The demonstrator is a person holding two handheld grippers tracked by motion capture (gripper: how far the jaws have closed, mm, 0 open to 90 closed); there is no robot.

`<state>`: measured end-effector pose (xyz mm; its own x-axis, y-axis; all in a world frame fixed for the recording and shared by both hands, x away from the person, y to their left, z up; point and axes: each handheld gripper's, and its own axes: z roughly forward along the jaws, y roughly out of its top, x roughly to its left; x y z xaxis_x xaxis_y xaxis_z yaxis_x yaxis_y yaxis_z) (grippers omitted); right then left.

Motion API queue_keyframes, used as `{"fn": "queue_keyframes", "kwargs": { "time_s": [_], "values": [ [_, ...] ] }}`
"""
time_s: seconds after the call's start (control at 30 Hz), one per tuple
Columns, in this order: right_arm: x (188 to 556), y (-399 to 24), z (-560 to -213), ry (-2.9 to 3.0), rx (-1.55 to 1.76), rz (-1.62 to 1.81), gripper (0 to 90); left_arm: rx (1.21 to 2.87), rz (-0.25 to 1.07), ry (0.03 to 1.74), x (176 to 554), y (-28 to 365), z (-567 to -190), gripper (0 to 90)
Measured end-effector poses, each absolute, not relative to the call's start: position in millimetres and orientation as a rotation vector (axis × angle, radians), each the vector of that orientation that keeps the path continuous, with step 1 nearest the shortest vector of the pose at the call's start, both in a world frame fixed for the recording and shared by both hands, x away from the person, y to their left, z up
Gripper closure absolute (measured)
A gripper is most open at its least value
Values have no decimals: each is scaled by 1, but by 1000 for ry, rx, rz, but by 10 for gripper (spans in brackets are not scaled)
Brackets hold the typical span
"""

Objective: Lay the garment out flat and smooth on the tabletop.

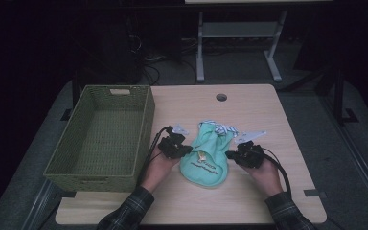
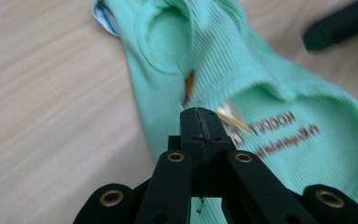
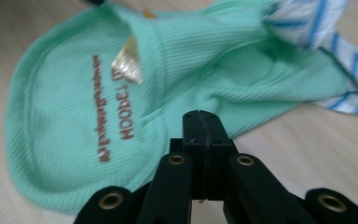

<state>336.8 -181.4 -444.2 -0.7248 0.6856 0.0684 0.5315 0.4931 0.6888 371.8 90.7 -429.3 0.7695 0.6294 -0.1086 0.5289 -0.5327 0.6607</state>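
Small mint-green ribbed knit garment (image 1: 206, 155) flat near bench (image 1: 287, 143) front edge, beside green woven basket (image 1: 100, 136). Left claw (image 1: 188, 149) and right claw (image 1: 228, 154) flanking it, both closed, empty. Step: approach. Next: open, pinch fabric edges.

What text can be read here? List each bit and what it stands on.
"HOODEL": brown print on the mint green garment, upper line in the right gripper view; its last letters are blurred.
Second brown line beside it: too blurred to read.
Small tag on the garment: nothing legible.
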Motion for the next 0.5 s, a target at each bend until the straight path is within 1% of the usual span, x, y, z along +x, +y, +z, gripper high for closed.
{"fn": "queue_keyframes", "kwargs": {
  "time_s": [0.17,0.23,0.5],
  "values": [
    [328,-177,-448,2544,1033,1058,898,2269,191,863,385,86,-436,896],
    [323,-171,-450,2560,1003,1050,898,2294,192,869,391,84,-444,896],
    [321,-161,-460,2612,965,979,898,2321,178,883,389,84,-456,896]
  ]
}}
